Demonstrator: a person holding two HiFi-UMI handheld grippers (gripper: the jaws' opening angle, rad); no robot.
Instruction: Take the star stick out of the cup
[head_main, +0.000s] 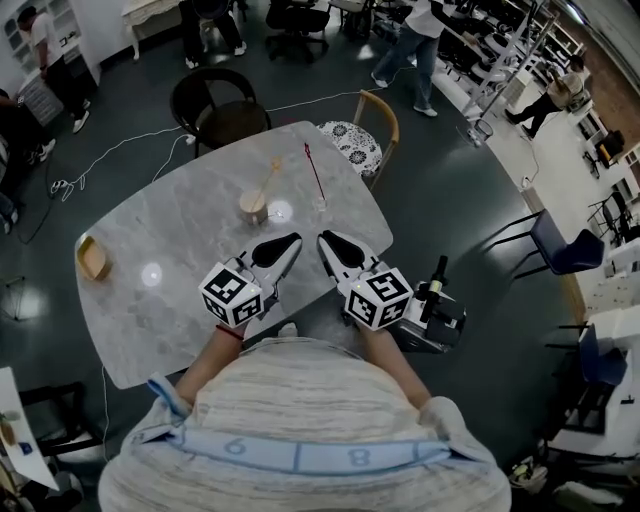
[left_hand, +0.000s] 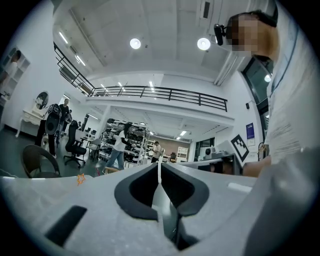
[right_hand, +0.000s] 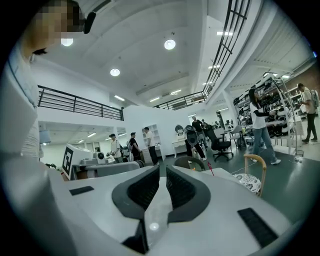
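A small wooden cup (head_main: 253, 206) stands near the middle of the grey marble table (head_main: 180, 300). A pale stick with a star at its top (head_main: 272, 170) leans out of the cup to the far right; the left gripper view shows its orange star (left_hand: 80, 178) small at the left. A thin red stick (head_main: 314, 172) stands upright in a clear glass (head_main: 319, 205) just right of the cup. My left gripper (head_main: 293, 240) and right gripper (head_main: 324, 238) lie side by side on the table, short of the cup, both shut and holding nothing.
A shallow wooden dish (head_main: 92, 257) sits at the table's left end. A black chair (head_main: 222, 105) and a wooden chair with a patterned cushion (head_main: 358, 138) stand at the far side. A dark device with a bottle (head_main: 433, 312) is at my right. Several people move about beyond.
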